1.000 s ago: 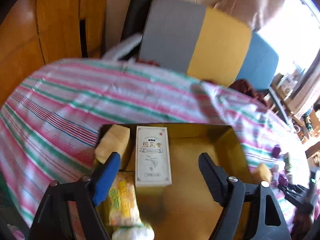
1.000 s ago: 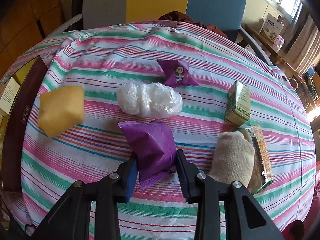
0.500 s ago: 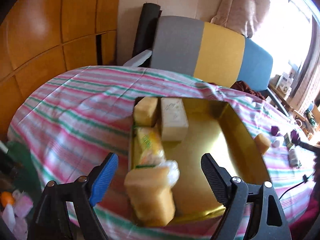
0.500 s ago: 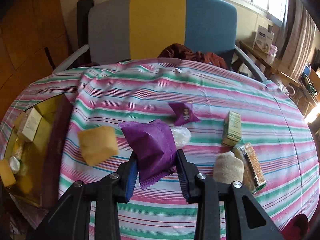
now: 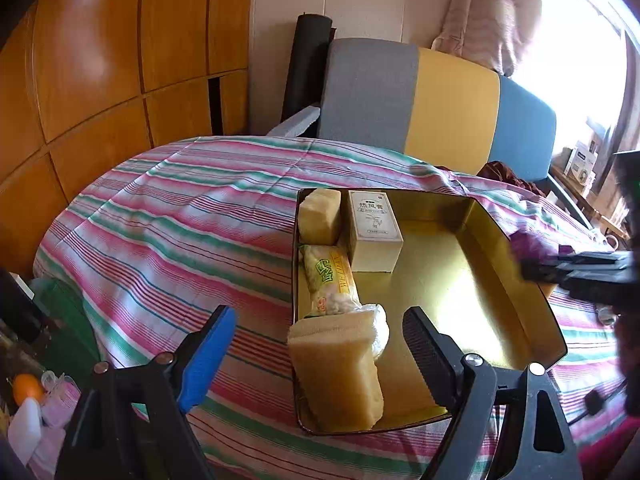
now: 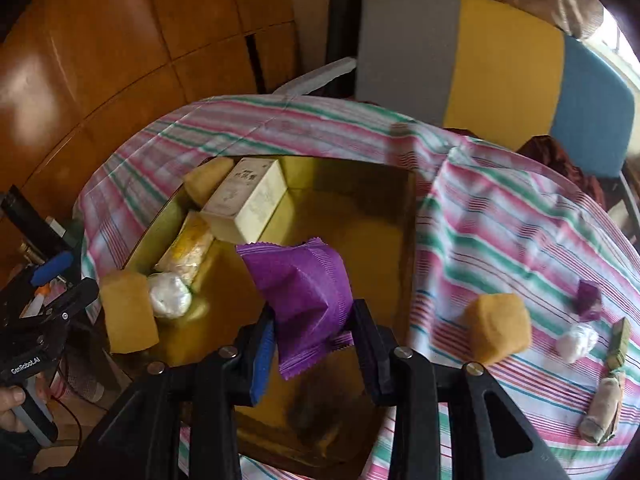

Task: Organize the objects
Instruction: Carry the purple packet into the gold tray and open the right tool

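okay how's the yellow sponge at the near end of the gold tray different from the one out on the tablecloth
The near sponge lies inside the gold tray, beside a white plastic wad; the loose sponge sits on the striped cloth outside it. The near sponge looks longer, the loose sponge more cube-like. Both are yellow foam, and no fingers touch either.

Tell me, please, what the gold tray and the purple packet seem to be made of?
Gold tray: probably metal or foil-lined card, glossy; its floor mirrors light and the boxes.
Purple packet: thin matte plastic film or foil, as it seems; zigzag-cut sealed edge, creased between the right gripper's jaws.
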{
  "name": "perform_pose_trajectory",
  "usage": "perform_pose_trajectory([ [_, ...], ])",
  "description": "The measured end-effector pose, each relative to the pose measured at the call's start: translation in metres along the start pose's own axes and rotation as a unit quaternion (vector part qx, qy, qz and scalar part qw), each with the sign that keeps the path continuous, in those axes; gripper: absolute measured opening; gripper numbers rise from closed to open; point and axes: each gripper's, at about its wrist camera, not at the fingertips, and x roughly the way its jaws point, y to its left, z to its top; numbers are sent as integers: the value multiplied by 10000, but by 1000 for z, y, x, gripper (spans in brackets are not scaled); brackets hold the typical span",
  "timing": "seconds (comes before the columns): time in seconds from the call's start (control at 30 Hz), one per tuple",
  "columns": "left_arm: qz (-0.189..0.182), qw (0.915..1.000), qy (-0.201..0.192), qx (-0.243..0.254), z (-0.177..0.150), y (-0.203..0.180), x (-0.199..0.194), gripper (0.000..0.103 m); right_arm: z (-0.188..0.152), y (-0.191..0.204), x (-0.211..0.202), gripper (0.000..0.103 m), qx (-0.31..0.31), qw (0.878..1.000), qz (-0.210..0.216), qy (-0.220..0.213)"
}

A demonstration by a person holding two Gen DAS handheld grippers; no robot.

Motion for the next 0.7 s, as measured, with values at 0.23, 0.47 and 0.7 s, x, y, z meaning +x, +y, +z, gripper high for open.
perform_pose_trajectory([
  [0.23, 42, 9999, 39, -108, -1, 7, 2, 88, 4, 34, 44, 36, -62, 9987, 239, 455],
  [0.47, 74, 9998, 71, -169, -3, 10, 5, 88, 12, 46, 72, 36, -16, 9964, 390, 757],
  [0.7, 111, 9996, 86, -244, -3, 15, 7, 88, 31, 73, 101, 36, -143, 9958, 288, 859],
])
